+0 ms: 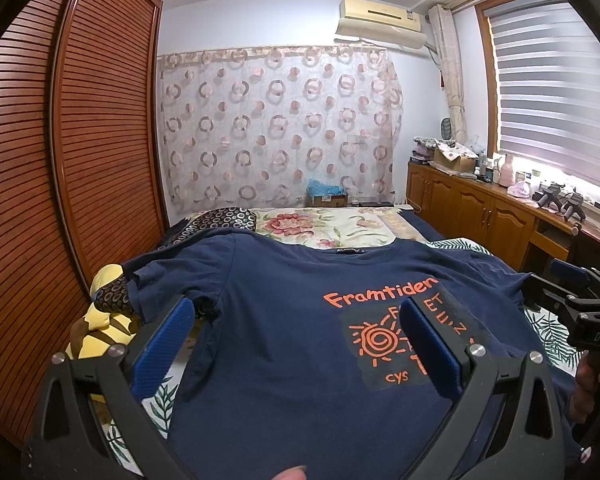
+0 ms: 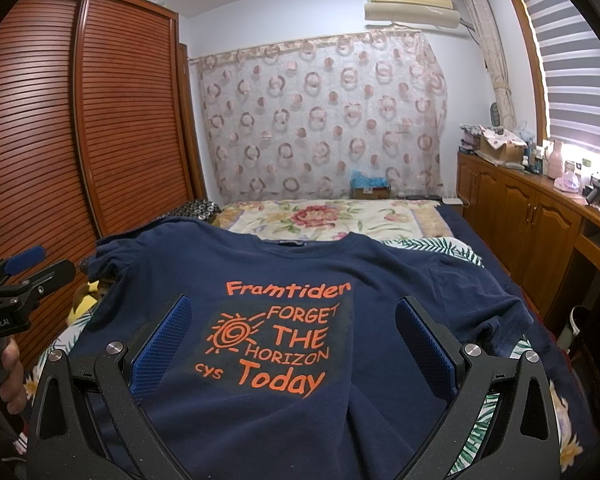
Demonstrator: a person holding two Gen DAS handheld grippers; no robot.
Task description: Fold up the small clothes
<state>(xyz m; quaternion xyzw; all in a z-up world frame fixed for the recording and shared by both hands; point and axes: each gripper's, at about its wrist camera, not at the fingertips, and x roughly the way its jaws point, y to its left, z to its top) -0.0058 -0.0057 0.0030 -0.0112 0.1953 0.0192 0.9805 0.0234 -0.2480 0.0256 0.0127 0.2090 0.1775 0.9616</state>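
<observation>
Left wrist view: a navy T-shirt (image 1: 284, 344) lies flat, print up, on the bed (image 1: 340, 224), collar far. The left gripper (image 1: 300, 344) hovers above its left half, jaws spread, holding nothing. The right gripper (image 2: 292, 344) hovers over the print, jaws likewise spread and empty.

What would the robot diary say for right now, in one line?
stage: before first fold | navy T-shirt: flat on bed, print up | left gripper: open, above shirt | right gripper: open, above shirt
</observation>
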